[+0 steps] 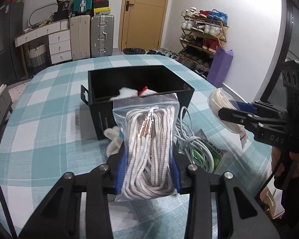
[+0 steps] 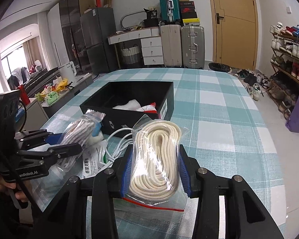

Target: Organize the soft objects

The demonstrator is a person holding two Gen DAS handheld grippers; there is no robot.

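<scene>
Left wrist view: your left gripper (image 1: pixel 148 171) jaws are clamped on the striped lace bag (image 1: pixel 148 139), upright, black box (image 1: pixel 139 75) dead ahead at frame centre, while your right gripper (image 2: pixel 154 171) pinches the cream rope bag (image 2: pixel 155 159).

White walls, wooden door (image 1: pixel 143 14), suitcases (image 1: pixel 101 36), shoe rack (image 1: pixel 204 37), white drawers (image 2: pixel 151 49).

The zip bag of striped laces (image 1: pixel 147 149) and the zip bag of cream cord (image 2: pixel 156 159) were clear, glossy, crinkled plastic around rough woven cloth. The checked tablecloth (image 1: pixel 49 123) on the desk looked matt and softly woven. The black box (image 1: pixel 137 79) seemed smooth, faintly shiny card, and the white cable (image 1: pixel 189 139) smooth plastic.
</scene>
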